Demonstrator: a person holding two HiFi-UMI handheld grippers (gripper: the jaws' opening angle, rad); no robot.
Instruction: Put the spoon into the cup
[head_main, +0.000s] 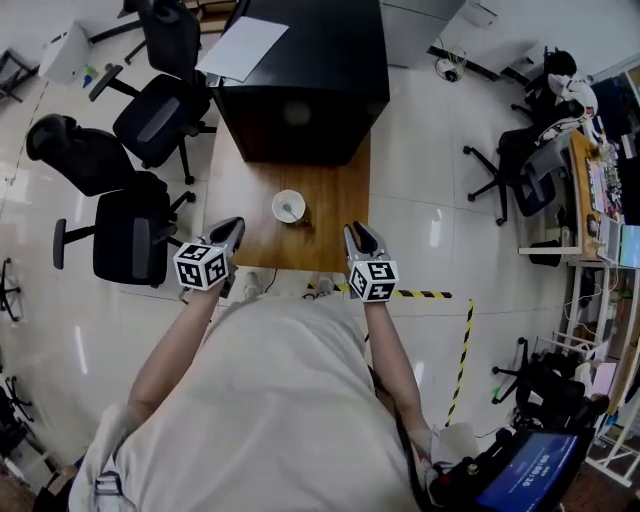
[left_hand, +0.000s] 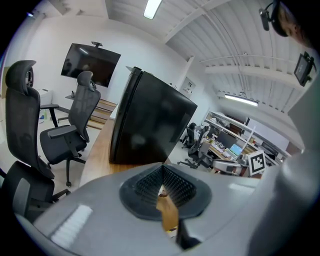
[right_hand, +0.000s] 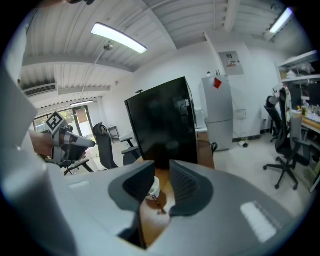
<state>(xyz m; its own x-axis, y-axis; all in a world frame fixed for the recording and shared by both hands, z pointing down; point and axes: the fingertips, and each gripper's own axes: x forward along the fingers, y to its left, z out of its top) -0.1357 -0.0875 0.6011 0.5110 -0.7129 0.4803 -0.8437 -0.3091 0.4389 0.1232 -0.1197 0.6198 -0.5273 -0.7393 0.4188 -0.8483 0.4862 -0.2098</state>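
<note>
Cup (head_main: 289, 206) is sitting just ahead of my right gripper (head_main: 356, 232), spoon (head_main: 291, 211) seemingly inside | right jaws gaping slightly, empty | left gripper (head_main: 235, 226) flanking the cup, closed, empty

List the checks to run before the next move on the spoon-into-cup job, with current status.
1. Cup upright on the table: ok.
2. Spoon located: cannot tell; a pale shape sits in the cup, too small to name.
3. Right gripper fingers apart, nothing between them: ok.
4. Left gripper fingers together, empty: ok.
5. Both grippers short of the cup, at the table's near edge: ok.
</note>
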